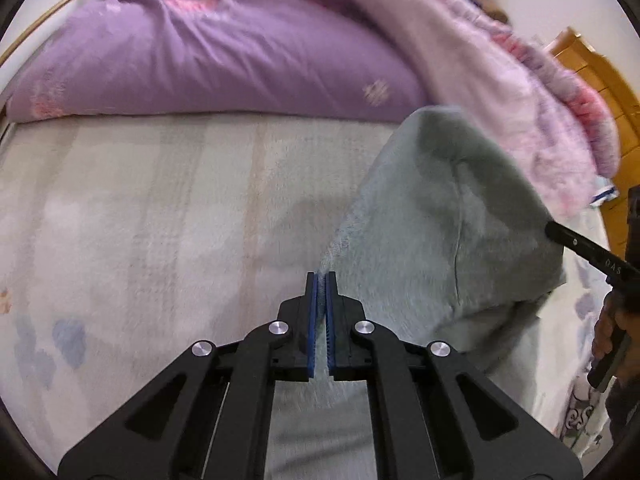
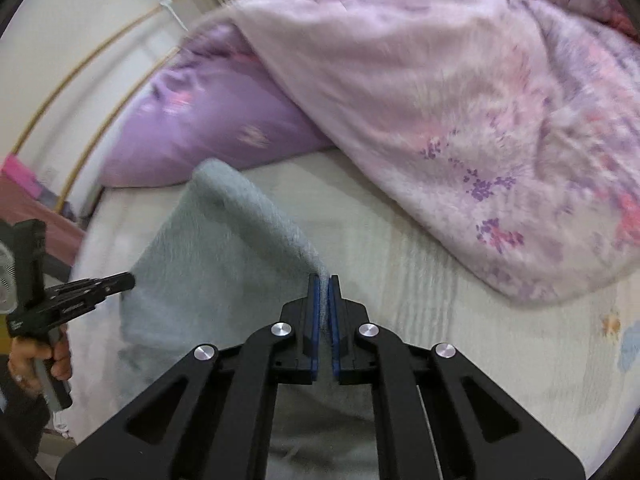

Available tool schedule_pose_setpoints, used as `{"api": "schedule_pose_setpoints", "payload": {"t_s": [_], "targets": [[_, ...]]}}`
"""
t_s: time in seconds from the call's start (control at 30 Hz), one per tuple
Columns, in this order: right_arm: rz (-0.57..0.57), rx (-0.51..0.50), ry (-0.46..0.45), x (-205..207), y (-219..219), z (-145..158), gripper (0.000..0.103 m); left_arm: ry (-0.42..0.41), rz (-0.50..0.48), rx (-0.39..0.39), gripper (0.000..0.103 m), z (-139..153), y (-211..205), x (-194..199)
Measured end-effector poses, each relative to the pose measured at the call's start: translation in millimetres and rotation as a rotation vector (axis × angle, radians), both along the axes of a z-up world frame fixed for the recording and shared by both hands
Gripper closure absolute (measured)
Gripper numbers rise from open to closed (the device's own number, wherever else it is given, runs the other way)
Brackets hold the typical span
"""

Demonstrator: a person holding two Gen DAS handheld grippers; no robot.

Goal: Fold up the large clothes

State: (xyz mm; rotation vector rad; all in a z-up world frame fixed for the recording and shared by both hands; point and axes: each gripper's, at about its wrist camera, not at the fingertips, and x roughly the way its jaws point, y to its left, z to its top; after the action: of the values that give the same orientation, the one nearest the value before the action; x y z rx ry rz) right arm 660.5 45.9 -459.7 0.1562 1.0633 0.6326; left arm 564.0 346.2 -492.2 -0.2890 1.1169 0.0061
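A large grey-green fleece garment [image 1: 440,216] hangs lifted above the bed, stretched between both grippers. My left gripper [image 1: 321,280] is shut on one edge of it, cloth pinched between the blue pads. My right gripper [image 2: 323,282] is shut on the other edge of the garment [image 2: 208,256]. The right gripper also shows at the right of the left wrist view [image 1: 576,248], and the left gripper at the left of the right wrist view [image 2: 100,286]. The garment's lower part drapes below both grippers, out of sight.
The bed is covered by a pale sheet [image 1: 160,208]. A purple pillow [image 1: 208,56] lies at the head. A pink floral quilt [image 2: 460,112] is bunched at the right. A wooden cabinet [image 1: 600,80] stands beyond the bed.
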Motion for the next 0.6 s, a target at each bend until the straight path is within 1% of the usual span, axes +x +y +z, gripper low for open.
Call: {"api": "schedule_pose_setpoints", "payload": {"t_s": [0.03,0.1,0.13,0.2,0.23,0.27,0.3,0.33,0.37,0.4,0.43,0.47,0.5,0.53,0.57,0.6], "targets": [[-0.004,0.011,-0.008,-11,-8,6,0.099,-0.018,-0.005,0.000,0.100,9,-1,-16],[-0.012,0.073,0.008,-44,-32,17,0.099,-0.041,-0.015,-0.005,0.100,26,-6,-50],[-0.016,0.082,0.014,-52,-33,19,0.099,-0.046,-0.024,-0.004,0.100,32,-10,-70],[-0.005,0.059,0.029,-85,-39,16,0.099,-0.048,-0.041,-0.032,0.100,39,-13,-113],[-0.009,0.057,0.052,-97,-43,14,0.099,-0.034,-0.047,-0.050,0.100,39,-19,-135],[-0.017,0.059,0.097,-117,-52,8,0.099,-0.020,-0.052,-0.063,0.100,37,-24,-150],[-0.027,0.046,0.136,-135,-62,0,0.099,0.011,-0.063,-0.080,0.100,29,-33,-174],[-0.042,0.026,0.163,-150,-70,-7,0.099,0.033,-0.066,-0.091,0.100,22,-38,-186],[-0.059,-0.008,0.206,-166,-76,-19,0.098,0.064,-0.067,-0.109,0.099,13,-44,-202],[-0.066,-0.062,0.262,-182,-80,-34,0.095,0.122,-0.064,-0.122,0.098,-2,-53,-220],[-0.072,-0.102,0.300,-194,-82,-43,0.095,0.158,-0.051,-0.112,0.098,-12,-57,-232],[-0.095,-0.111,0.340,-207,-87,-51,0.095,0.183,-0.039,-0.107,0.098,-17,-60,-242],[-0.123,-0.099,0.372,-217,-93,-56,0.095,0.212,-0.024,-0.122,0.098,-22,-63,-252],[-0.149,-0.097,0.399,-222,-96,-57,0.095,0.230,-0.002,-0.132,0.098,-23,-65,-261],[-0.170,-0.095,0.419,-227,-99,-56,0.095,0.231,0.029,-0.150,0.097,-20,-64,-270],[-0.194,-0.080,0.430,-232,-101,-51,0.095,0.223,0.058,-0.166,0.091,-16,-61,-274]]}}
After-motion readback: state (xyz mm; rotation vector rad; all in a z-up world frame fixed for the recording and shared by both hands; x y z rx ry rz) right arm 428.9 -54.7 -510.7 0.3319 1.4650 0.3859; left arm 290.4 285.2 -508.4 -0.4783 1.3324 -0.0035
